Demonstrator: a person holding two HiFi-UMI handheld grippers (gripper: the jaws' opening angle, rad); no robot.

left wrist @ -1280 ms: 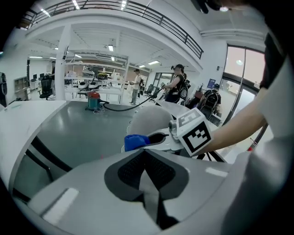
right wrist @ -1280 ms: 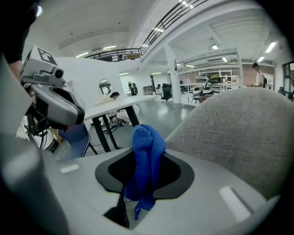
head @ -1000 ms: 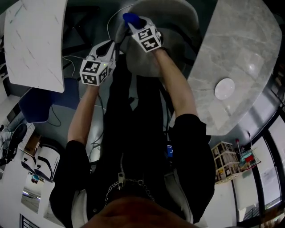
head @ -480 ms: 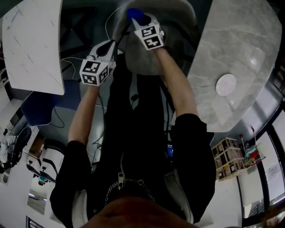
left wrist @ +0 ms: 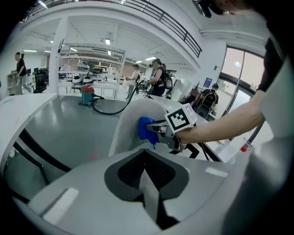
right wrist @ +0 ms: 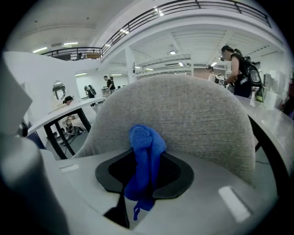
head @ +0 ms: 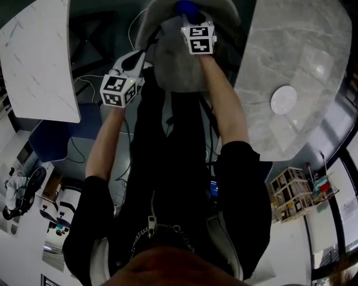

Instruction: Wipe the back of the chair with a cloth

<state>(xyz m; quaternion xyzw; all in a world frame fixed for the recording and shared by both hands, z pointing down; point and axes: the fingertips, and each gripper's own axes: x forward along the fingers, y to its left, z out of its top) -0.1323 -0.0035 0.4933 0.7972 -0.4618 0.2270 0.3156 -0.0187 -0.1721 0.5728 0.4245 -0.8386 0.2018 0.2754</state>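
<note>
The grey fabric chair back (head: 176, 64) stands in front of me at the top of the head view. My right gripper (head: 188, 15) is shut on a blue cloth (head: 186, 7) and presses it against the upper part of the back. In the right gripper view the cloth (right wrist: 146, 142) hangs bunched between the jaws, right against the chair back (right wrist: 193, 119). The left gripper view shows the chair back (left wrist: 125, 124) edge-on, with the cloth (left wrist: 146, 128) and the right gripper (left wrist: 158, 132) at it. My left gripper (head: 140, 56) hovers beside the chair's left edge, shut and holding nothing.
A marble table (head: 296, 67) with a small white dish (head: 283, 99) lies to the right. Another pale table (head: 39, 61) is to the left, with a blue seat (head: 50, 137) and cables (head: 84, 84) on the floor below it. People stand far off (left wrist: 158, 82).
My right gripper has carried the blue cloth rightward and farther up along the chair back. The left gripper has stayed where it was.
</note>
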